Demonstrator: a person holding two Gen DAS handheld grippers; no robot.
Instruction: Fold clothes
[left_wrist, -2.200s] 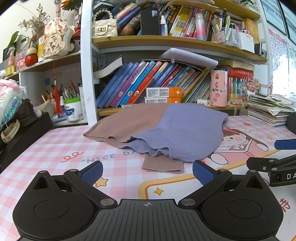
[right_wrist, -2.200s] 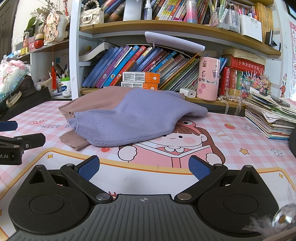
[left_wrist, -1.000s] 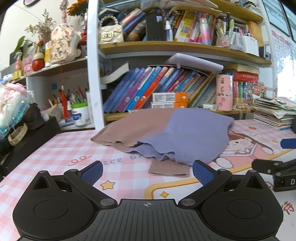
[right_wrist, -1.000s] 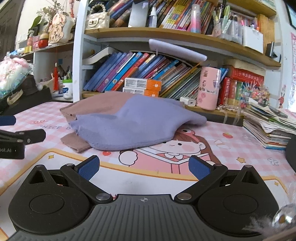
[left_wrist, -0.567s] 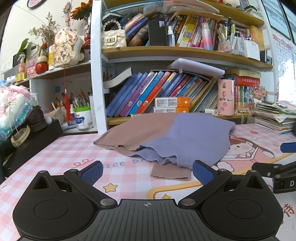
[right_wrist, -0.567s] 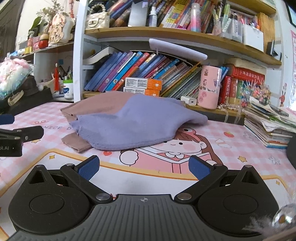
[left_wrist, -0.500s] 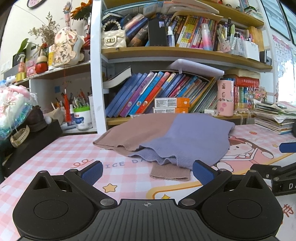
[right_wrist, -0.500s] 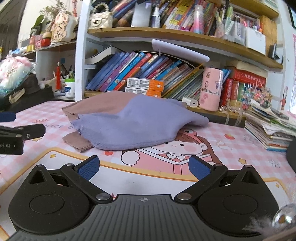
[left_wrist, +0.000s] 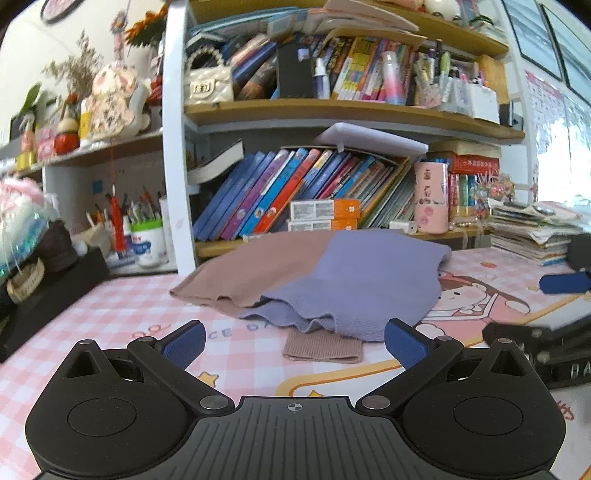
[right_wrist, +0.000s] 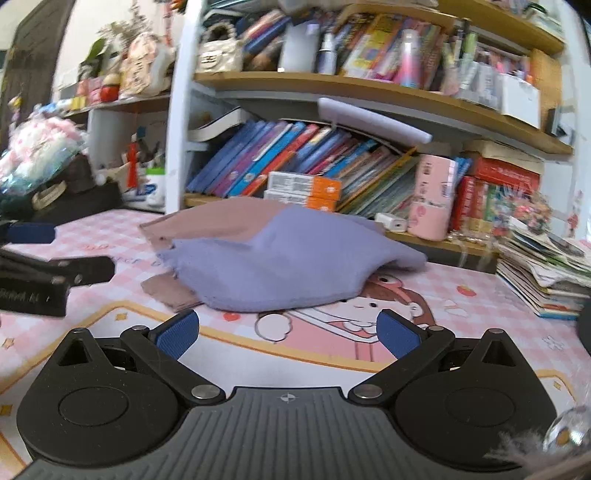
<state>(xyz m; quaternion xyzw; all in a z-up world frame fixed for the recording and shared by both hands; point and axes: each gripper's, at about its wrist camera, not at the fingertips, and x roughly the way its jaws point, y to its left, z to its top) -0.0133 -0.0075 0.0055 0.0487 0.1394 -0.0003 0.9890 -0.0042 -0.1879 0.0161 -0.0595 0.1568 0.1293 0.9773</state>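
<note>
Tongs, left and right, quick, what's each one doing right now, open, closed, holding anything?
Left tongs: open, holding nothing, short of the sweater.
Right tongs: open, holding nothing, also short of the sweater.

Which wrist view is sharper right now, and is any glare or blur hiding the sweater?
Left wrist view: sharp, the sweater crisp, strong fisheye bending of the shelves, window at right blown out. Right wrist view: softer, motion-blurred, the knit texture smeared and book spines fuzzy, but the sweater's outline readable. No glare on the garment in either view.
</note>
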